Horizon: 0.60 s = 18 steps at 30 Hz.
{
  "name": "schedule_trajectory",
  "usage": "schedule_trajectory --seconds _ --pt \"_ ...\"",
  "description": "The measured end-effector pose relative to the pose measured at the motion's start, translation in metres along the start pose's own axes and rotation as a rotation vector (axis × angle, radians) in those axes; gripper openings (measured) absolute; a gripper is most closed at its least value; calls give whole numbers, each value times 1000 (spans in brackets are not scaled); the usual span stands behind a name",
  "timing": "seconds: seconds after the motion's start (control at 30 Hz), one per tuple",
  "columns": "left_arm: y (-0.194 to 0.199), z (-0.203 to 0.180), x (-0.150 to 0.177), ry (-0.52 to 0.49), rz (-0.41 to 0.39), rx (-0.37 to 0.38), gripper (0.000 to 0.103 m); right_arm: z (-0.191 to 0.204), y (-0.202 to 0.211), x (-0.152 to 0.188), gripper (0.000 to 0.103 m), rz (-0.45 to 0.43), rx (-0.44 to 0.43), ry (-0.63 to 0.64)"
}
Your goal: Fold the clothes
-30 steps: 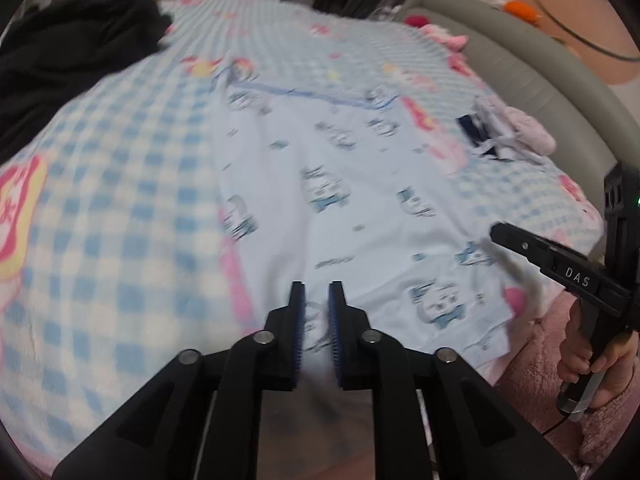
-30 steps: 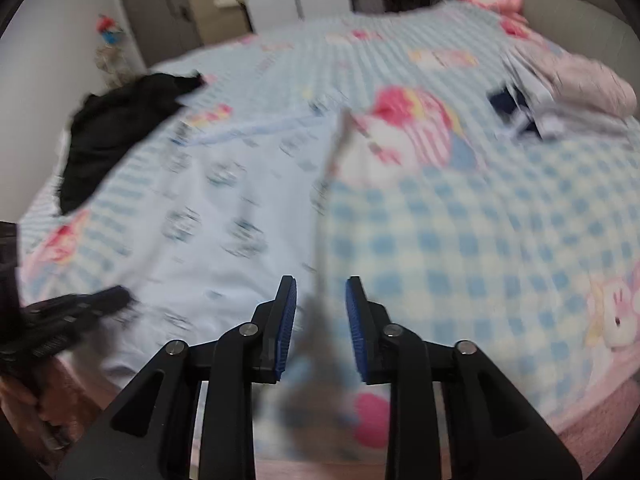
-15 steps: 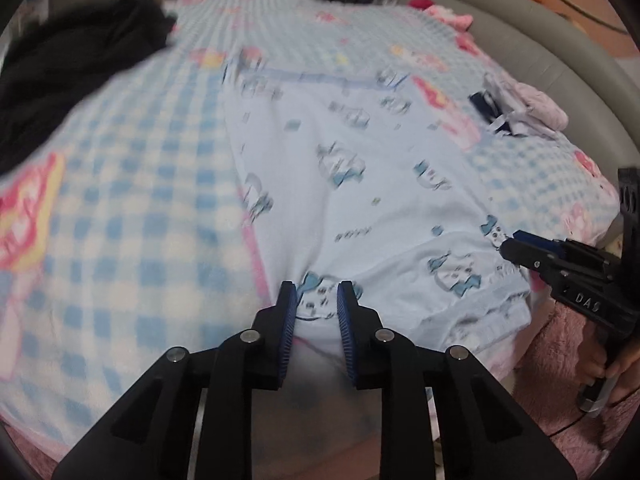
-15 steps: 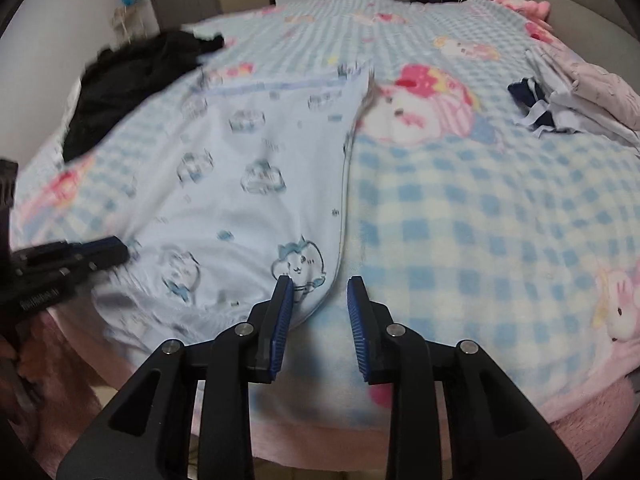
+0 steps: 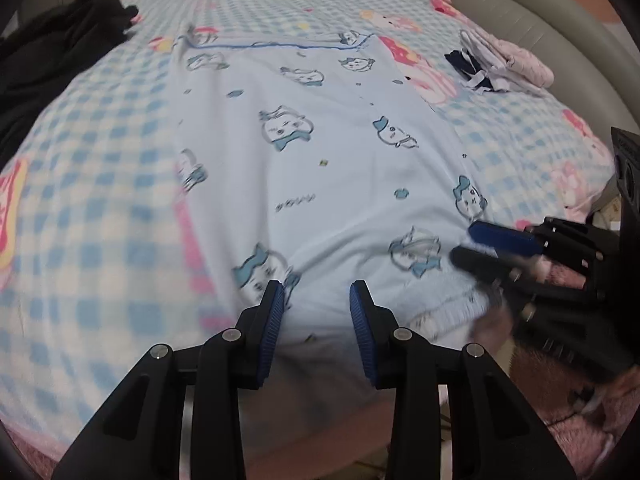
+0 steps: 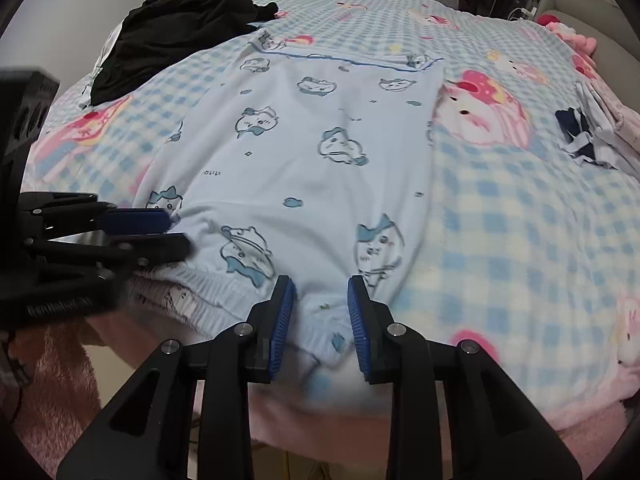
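Pale-blue garment [image 5: 320, 168] with blue cartoon-cat print and dark-blue trim line at far edge. Blanket [image 5: 100, 184] is blue-white check with pink cartoon patches. Black clothes [image 6: 168, 36] far left; gripper pads [image 6: 283, 316] blue.

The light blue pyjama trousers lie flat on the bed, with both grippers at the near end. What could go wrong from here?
1. The light blue pyjama trousers hang over the near edge of the bed, so they may slide down.
2. The left gripper has just been opening; cloth lies between its fingers unpressed, so it may lift nothing.
3. The right gripper may catch the blanket too.
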<state>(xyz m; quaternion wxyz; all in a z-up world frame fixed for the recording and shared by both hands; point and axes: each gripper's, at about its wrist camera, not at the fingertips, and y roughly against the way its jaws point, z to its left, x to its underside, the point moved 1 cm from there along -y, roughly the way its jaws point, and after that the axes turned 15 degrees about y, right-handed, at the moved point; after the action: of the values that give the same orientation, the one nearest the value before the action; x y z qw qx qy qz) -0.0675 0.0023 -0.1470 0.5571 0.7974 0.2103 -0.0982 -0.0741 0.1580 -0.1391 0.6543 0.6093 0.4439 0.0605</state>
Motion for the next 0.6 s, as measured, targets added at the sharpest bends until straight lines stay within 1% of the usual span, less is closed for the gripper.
schedule_trajectory --seconds 0.07,0.13,0.2,0.23,0.27,0.3,0.33,0.43,0.47,0.53,0.6 --pt "3 3 0 23 0 33 37 -1 6 3 27 6 42 16" --pt "6 6 -1 45 -1 67 39 -6 14 5 30 -20 43 4" --pt "16 0 -6 46 -48 123 41 -11 20 -1 30 -55 31 -14" --pt "19 -3 -9 46 -71 135 41 -14 24 -6 30 -79 29 -26" --pt "19 -7 -16 38 -90 129 42 -17 25 -11 31 -94 24 -33" --pt "20 -11 -23 30 -110 121 43 -19 24 -18 32 -99 20 -35" --pt "17 -15 -30 13 -120 97 45 -21 21 -26 32 -95 26 -30" --pt "8 -24 -49 -41 -144 18 45 -24 6 -45 35 -73 42 -19" --pt "2 -25 -54 -53 -140 -12 45 -24 -1 -50 39 -62 46 -17" --pt "-12 -17 -58 -60 -106 -83 45 -24 -15 -58 40 -39 54 -13" --pt "-24 1 -55 -35 -64 -148 45 -24 -25 -53 40 -15 62 -4"
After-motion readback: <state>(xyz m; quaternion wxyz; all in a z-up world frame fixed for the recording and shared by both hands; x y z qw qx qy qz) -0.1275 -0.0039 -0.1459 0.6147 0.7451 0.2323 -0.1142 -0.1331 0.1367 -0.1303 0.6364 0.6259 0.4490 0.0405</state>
